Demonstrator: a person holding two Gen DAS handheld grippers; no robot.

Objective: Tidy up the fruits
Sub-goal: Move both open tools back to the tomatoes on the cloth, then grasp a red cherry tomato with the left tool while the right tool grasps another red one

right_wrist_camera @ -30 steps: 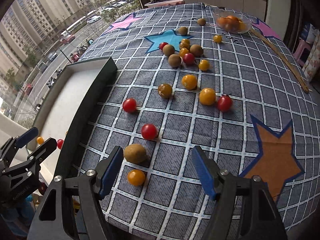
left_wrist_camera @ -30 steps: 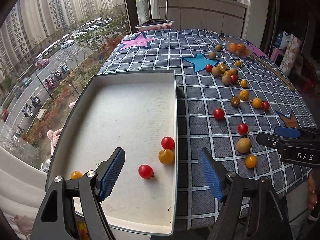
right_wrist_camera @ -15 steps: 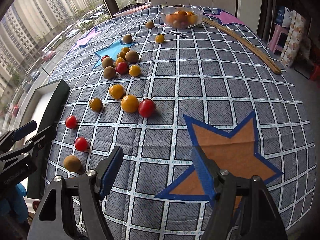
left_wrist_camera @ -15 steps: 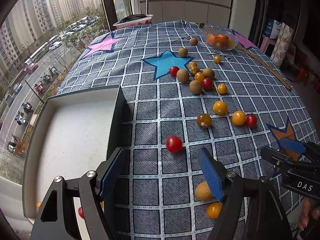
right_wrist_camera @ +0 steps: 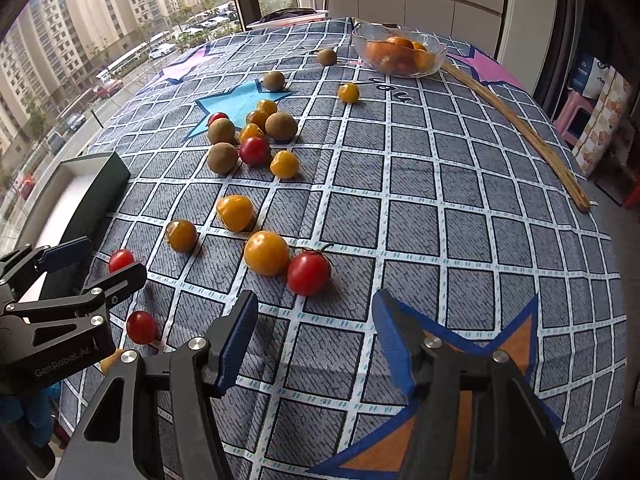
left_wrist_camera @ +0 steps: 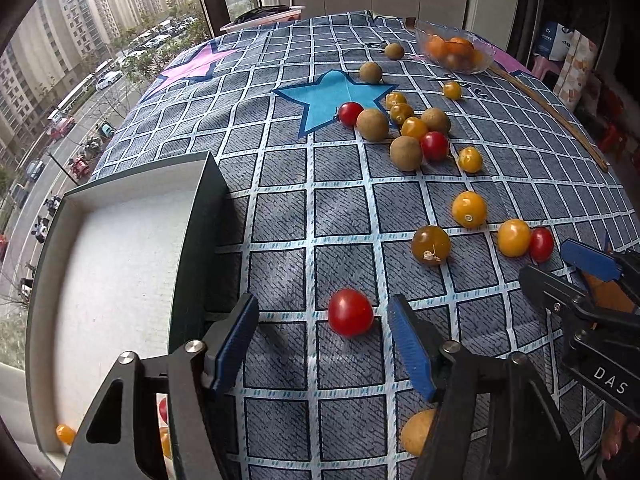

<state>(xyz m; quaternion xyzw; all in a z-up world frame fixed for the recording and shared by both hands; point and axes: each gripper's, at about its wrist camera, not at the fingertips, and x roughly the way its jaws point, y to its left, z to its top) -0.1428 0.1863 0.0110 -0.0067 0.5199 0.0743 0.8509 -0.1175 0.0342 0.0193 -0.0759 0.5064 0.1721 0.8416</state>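
Observation:
Red and yellow cherry tomatoes and brown longans lie scattered on the checked cloth. My left gripper (left_wrist_camera: 322, 322) is open, with a red tomato (left_wrist_camera: 350, 312) on the cloth between its fingertips; it also shows in the right wrist view (right_wrist_camera: 90, 258). My right gripper (right_wrist_camera: 314, 322) is open and empty, just short of a red tomato (right_wrist_camera: 309, 273) and a yellow one (right_wrist_camera: 266, 253); it also shows in the left wrist view (left_wrist_camera: 568, 268). A dark tray (left_wrist_camera: 198, 216) with a white floor lies at the left and holds a few tomatoes (left_wrist_camera: 65, 434).
A glass bowl of oranges (right_wrist_camera: 399, 54) stands at the far side. A long wooden stick (right_wrist_camera: 520, 132) lies along the right. A cluster of fruit (left_wrist_camera: 404, 132) sits mid-table. The table edge and window are at the left.
My left gripper has swung from over the tray to the cloth and closed in on the red tomato. My right gripper has moved right and forward toward the red and yellow pair.

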